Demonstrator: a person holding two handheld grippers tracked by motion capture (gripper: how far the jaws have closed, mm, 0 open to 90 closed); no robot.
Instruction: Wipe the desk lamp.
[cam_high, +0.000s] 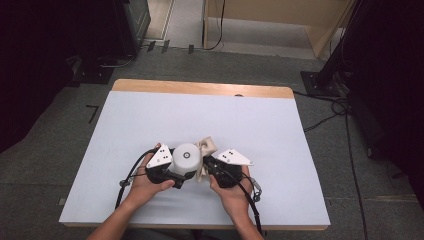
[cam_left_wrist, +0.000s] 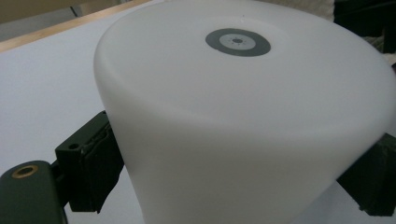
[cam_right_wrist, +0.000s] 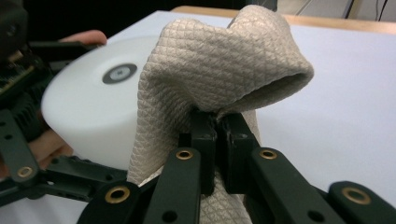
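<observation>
— Cylinder first, since it's the biggest piece on the table: what is it, and where does it sit?

— White plastic cylinder, matte, with a small grey ring mark at the centre of its flat end. It sits near the front edge of the pale table, between the two hands. Its long axis seems tipped a little off vertical, the marked end facing up toward the high camera.

— Who has hold of it?

— The left gripper. In the left gripper view its jaws are spread wide around the cylinder's round wall, one black pad at each side, pressing it between them.

— And the cloth?

— A beige quilted cloth, bunched up. The right gripper has its jaws pressed together on a fold of it, so the fabric humps above the jaw tips and hangs down past them. From above, the cloth lies just right of the cylinder, touching its side.

— So what does the next move turn on?

— I'd judge this as wiping work. The cylinder lies to the left of the right jaws, right beside them, so the cloth need only travel leftward across the wall or the marked top. The left hand should simply hold firm.
</observation>
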